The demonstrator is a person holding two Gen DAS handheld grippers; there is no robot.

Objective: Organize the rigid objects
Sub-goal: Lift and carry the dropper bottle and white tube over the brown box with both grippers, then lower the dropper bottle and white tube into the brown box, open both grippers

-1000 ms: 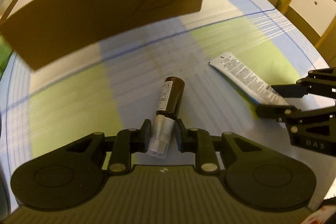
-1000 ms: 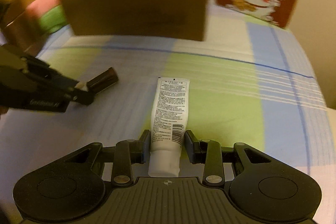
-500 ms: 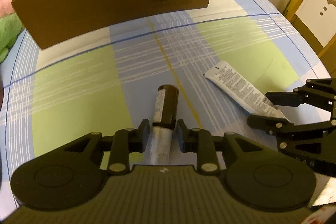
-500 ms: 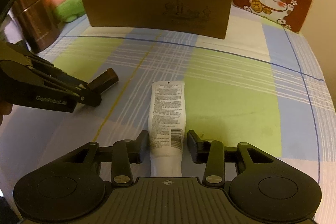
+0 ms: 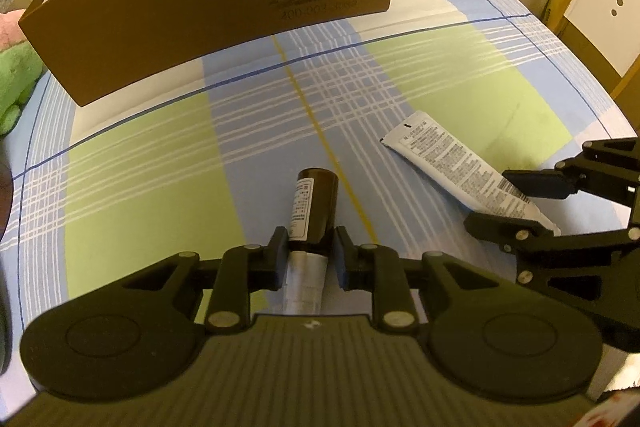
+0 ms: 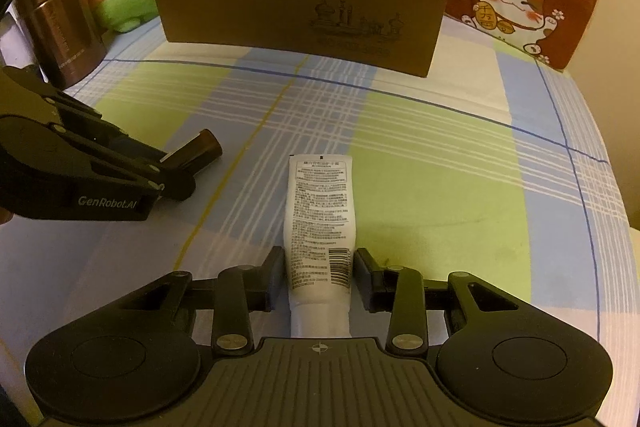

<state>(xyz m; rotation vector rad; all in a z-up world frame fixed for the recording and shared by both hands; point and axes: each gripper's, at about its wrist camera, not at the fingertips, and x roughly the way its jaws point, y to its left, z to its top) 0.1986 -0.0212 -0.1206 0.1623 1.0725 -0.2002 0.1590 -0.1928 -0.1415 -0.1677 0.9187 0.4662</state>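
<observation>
Pretty early in this one, by the looks of it. The left gripper [image 5: 308, 253] has its jaws narrowed around a brown bottle [image 5: 315, 205] lying on the checked bedsheet [image 5: 152, 163], and the right gripper [image 6: 318, 277] straddles a white tube [image 6: 320, 211], jaws set close on both sides; hard to say if either really pinches yet. Both things lie flat on the sheet, well apart from the cardboard box [image 6: 296, 7] at the back, which is probably where they go. So lifting and dropping in is all left.
</observation>
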